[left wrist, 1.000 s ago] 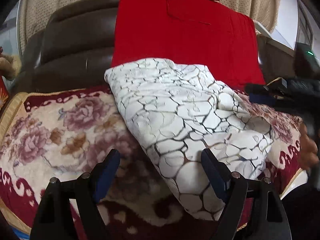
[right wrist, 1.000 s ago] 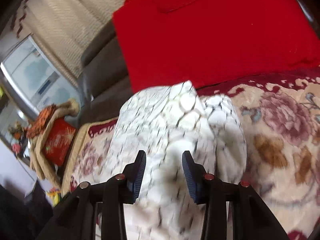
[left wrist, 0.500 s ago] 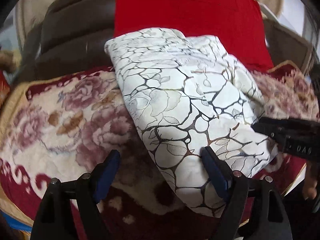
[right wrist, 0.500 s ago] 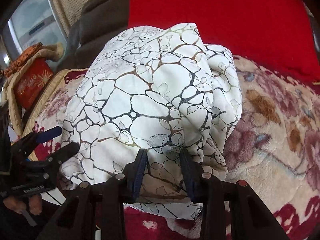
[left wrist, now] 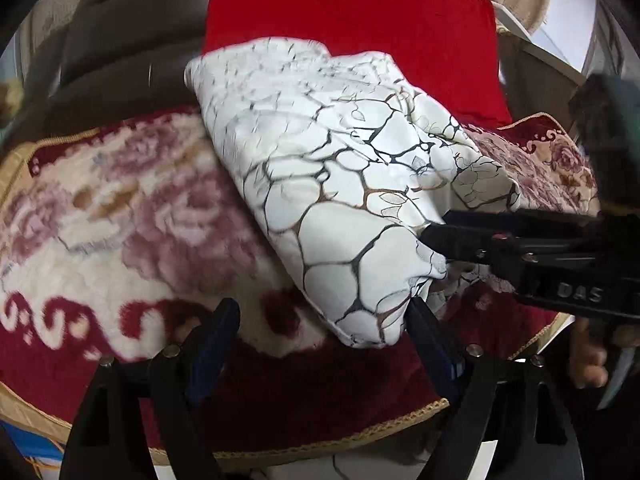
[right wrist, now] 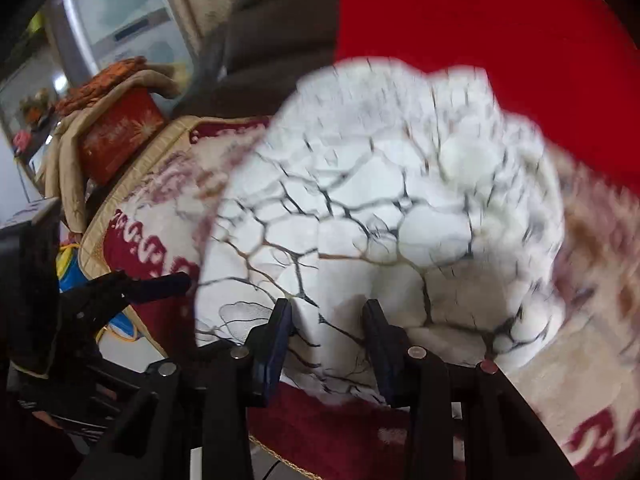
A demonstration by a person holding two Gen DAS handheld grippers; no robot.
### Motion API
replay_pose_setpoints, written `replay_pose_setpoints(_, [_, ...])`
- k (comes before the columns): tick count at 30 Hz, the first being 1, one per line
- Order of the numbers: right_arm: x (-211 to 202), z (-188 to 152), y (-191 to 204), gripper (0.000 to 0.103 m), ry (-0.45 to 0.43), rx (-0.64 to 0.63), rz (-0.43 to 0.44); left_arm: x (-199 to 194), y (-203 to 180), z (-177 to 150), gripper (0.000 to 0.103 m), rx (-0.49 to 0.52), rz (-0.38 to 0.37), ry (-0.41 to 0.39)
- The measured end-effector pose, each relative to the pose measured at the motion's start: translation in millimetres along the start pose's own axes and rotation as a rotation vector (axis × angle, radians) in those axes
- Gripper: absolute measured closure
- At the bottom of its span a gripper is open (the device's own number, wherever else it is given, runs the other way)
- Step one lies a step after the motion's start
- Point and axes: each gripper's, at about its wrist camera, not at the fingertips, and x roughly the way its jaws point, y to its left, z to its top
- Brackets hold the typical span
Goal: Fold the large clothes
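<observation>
Both of your grippers sit at the near end of the folded white garment (left wrist: 344,184), which runs lengthwise away across the floral blanket (left wrist: 120,216) toward the red cushion (left wrist: 360,16): right gripper (right wrist: 326,328) pinching its edge, left gripper (left wrist: 324,320) spread wide, empty.

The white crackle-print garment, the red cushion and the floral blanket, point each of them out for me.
white crackle-print garment (left wrist: 340,208): left wrist view, middle of the folded bundle.
red cushion (left wrist: 360,12): left wrist view, its broad front face.
floral blanket (left wrist: 120,216): left wrist view, bare rose-patterned area left of the garment.
</observation>
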Motion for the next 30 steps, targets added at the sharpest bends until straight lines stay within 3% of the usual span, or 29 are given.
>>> replay_pose_setpoints(4, [3.7,-3.3,-12.0,0.063,0.008,0.034,0.042,-16.8,-6.2,-3.0,0.018,0.042,0.045,-0.034])
replay_pose_setpoints(7, [-0.8,0.4,-11.5,0.063,0.002,0.037,0.044,-41.1,-6.1,-7.1,0.018,0.014,0.077,-0.083])
replay_pose_setpoints(11, [-29.6,8.4,-19.0,0.06,-0.062,0.096,0.095,-74.3,-8.1,-12.4,0.018,-0.014,0.172,-0.13])
replay_pose_setpoints(19, [-119.1,-4.3,-8.6,0.034,-0.221,0.1,-0.007,-130.2,-24.5,-8.6,0.018,-0.042,0.352,-0.22])
replay_pose_setpoints(23, [-153.5,-16.3,6.0,0.032,-0.262,0.08,-0.049,-155.3,-39.7,-6.7,0.017,-0.011,0.426,-0.263])
replay_pose_setpoints(30, [-198.3,-36.1,28.7,0.032,-0.302,0.069,-0.072,-197.9,-58.3,-8.5,0.016,-0.014,0.459,-0.333])
